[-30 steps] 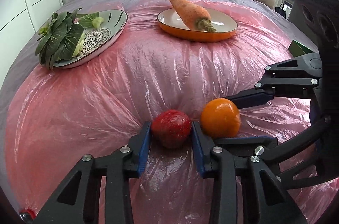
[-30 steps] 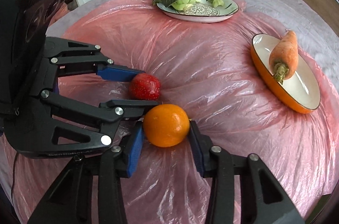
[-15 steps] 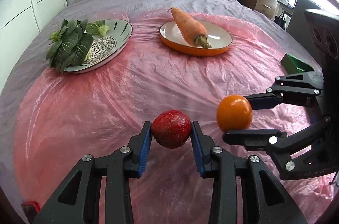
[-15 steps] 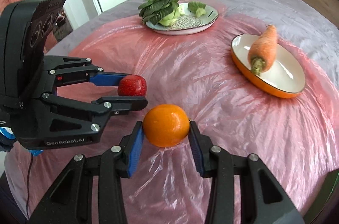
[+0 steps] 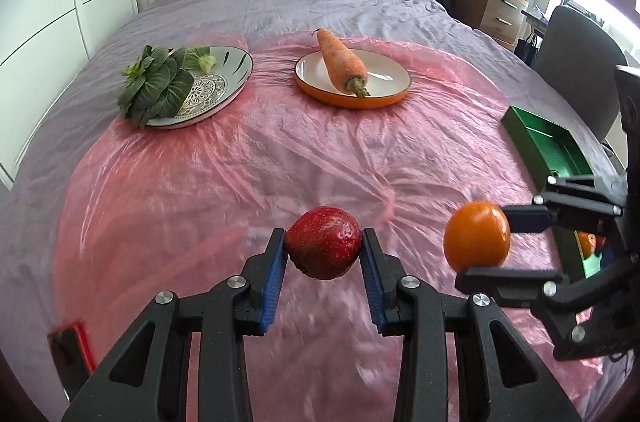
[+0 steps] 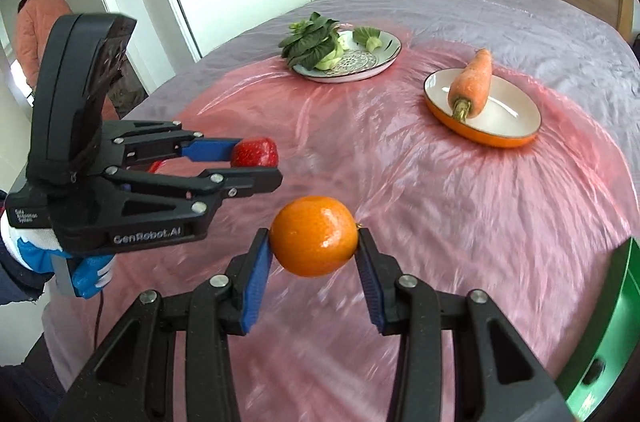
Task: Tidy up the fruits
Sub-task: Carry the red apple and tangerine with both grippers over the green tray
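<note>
My left gripper [image 5: 323, 249] is shut on a red strawberry [image 5: 322, 248], held in the air above the pink plastic sheet [image 5: 280, 158]. To its right, my right gripper [image 5: 482, 248] is shut on an orange [image 5: 476, 236], also lifted off the sheet. In the right wrist view the orange [image 6: 313, 235] sits between the blue pads of my right gripper [image 6: 314, 242], and the left gripper [image 6: 258, 162] with the strawberry [image 6: 256, 152] hangs to the left. A green tray [image 5: 548, 142] lies at the bed's right edge; something orange shows in its near part.
A patterned plate [image 5: 216, 86] with leafy greens [image 5: 154, 86] sits at the back left. An orange-rimmed plate [image 5: 384, 78] holds a carrot [image 5: 342, 62]. A dark chair [image 5: 576, 58] stands right of the bed. A person in a pink coat [image 6: 36, 22] stands in the doorway.
Both grippers have risen off the sheet, carrying the strawberry and the orange. They have drawn apart, the right one moving toward the green tray, which now shows more fully.
</note>
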